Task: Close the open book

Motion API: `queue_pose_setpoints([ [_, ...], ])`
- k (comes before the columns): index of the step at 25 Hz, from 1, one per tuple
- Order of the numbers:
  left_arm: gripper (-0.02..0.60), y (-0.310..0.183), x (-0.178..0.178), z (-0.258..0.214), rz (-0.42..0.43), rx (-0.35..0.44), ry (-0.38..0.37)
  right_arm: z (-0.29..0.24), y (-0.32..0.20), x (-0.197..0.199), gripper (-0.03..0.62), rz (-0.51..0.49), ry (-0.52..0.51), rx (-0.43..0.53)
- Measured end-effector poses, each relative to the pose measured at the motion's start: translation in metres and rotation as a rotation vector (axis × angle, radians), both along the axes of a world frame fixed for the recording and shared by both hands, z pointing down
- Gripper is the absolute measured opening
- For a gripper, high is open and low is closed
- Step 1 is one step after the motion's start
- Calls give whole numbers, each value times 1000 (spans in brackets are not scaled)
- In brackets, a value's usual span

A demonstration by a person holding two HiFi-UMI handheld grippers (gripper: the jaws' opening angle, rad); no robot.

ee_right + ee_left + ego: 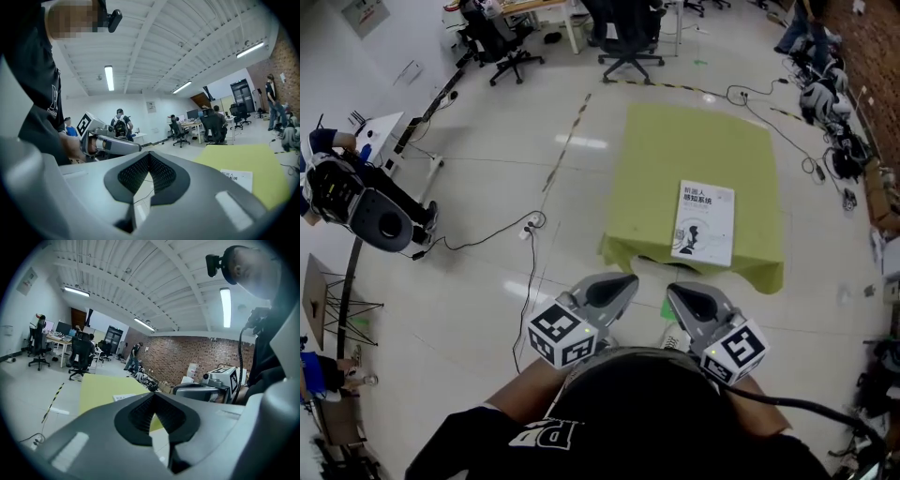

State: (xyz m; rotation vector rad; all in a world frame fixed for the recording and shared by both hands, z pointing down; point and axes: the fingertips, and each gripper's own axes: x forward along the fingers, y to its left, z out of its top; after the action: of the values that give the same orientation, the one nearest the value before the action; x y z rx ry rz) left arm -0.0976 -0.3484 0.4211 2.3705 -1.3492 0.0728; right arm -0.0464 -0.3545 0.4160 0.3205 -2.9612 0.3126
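Two grippers — left gripper (623,281) and right gripper (677,292) — hover by the person's chest, jaws pressed together on nothing, well apart from the book (705,222) lying cover-up near the front edge of the green table (675,141) — it looks already closed, so little seems left to do

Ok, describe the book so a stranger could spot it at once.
Look for the low table under a yellow-green cloth on the pale floor. The book lies flat near its front right edge, the only thing on the cloth: white cover, dark print.
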Motion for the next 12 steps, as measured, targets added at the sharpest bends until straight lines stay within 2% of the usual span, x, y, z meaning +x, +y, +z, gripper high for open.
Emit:
queue_pose_setpoints([
  [6, 8, 30, 2, -5, 126, 61, 40, 0, 36, -12, 6, 90, 7, -9],
  [12, 8, 57, 18, 12, 283, 32, 74, 6, 71, 0, 6, 215, 37, -6],
])
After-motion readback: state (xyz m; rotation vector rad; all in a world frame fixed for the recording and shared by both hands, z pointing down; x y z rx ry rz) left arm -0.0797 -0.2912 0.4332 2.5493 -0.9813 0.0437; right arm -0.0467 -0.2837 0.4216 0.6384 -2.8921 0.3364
